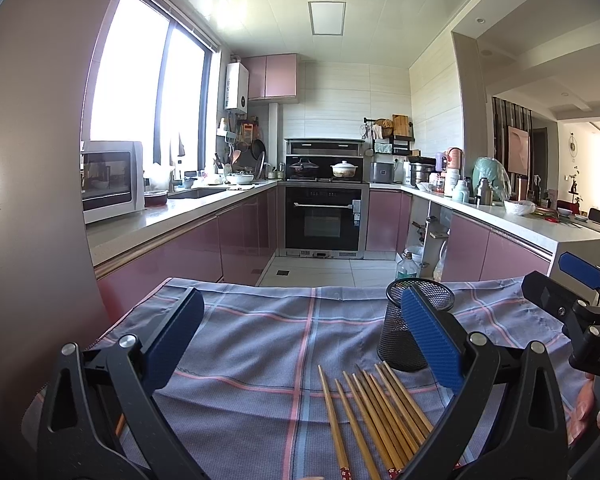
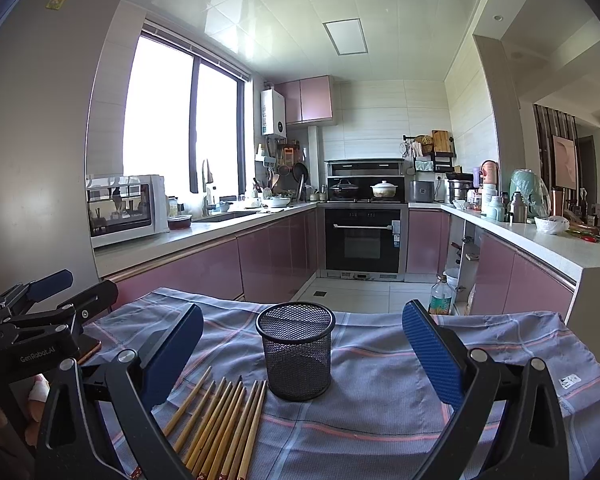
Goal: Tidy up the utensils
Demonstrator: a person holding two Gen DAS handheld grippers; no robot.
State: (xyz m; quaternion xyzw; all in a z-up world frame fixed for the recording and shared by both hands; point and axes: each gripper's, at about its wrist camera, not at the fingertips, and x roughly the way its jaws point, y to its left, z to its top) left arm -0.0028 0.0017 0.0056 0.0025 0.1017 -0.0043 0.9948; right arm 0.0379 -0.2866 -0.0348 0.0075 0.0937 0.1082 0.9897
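A row of bamboo chopsticks [image 2: 220, 424] lies flat on a plaid cloth [image 2: 380, 400], just beside an upright black mesh holder [image 2: 296, 350], while left gripper [image 1: 300, 344] and right gripper [image 2: 302, 354] both hover spread wide, pinching nothing.

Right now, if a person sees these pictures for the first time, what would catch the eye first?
Probably the row of wooden chopsticks lying side by side on the blue checked cloth, with the black mesh cup standing upright just behind them. Both the left hand-held gripper and the right hand-held gripper hang open above the cloth, holding nothing. Behind, pink kitchen cabinets surround a black oven.
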